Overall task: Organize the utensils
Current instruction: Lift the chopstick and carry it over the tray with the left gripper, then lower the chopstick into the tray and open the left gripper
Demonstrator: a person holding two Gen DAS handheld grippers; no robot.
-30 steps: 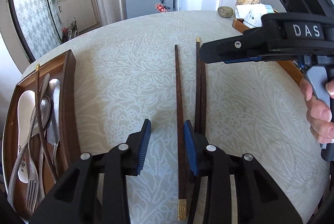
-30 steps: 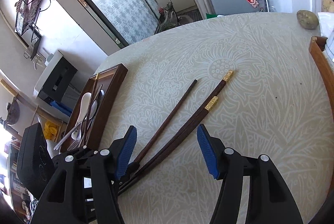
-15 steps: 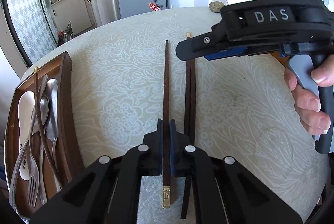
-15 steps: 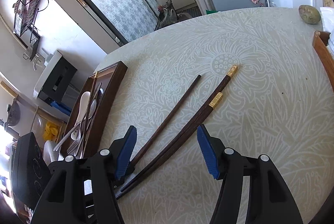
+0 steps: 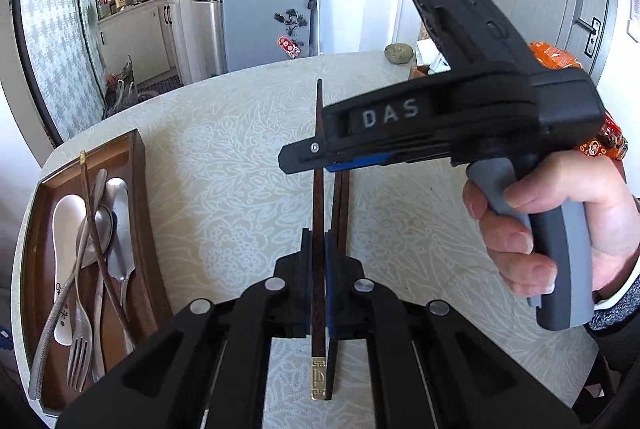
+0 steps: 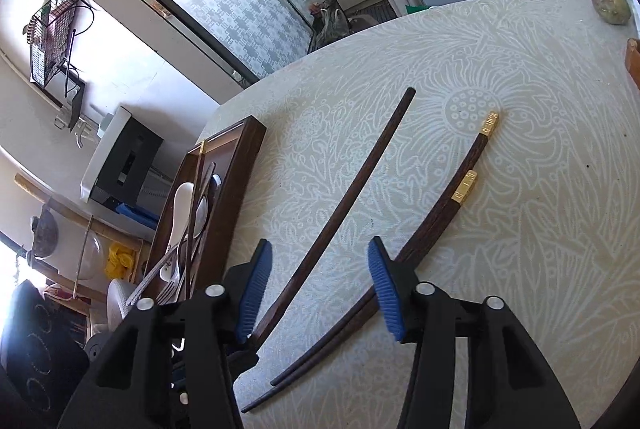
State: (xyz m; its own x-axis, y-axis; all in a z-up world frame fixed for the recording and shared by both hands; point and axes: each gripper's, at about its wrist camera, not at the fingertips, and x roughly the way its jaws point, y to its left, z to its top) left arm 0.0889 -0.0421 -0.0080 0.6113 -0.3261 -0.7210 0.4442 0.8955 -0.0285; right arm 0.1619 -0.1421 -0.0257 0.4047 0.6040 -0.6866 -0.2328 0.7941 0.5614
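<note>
Gripping one chopstick [image 5: 319, 229], left tool [image 5: 318, 289] (previously open) has closed.

**Utensil count, table + tray**

Chopsticks: 4 total. 3 by the grippers, i.e. 1 single chopstick [image 6: 340, 217] and a pair of chopsticks [image 6: 440, 205] lying side by side w/ gold caps; a 4th chopstick [image 5: 94, 225] in the wooden tray [image 5: 142, 213].
In tray: 1 white ceramic spoon [image 5: 66, 229], 1 fork [image 5: 78, 353], approx. 2 metal spoons [image 5: 118, 213], overlapping, exact no. unclear.
Trays: 1 in full view.
Grippers: 2.
</note>
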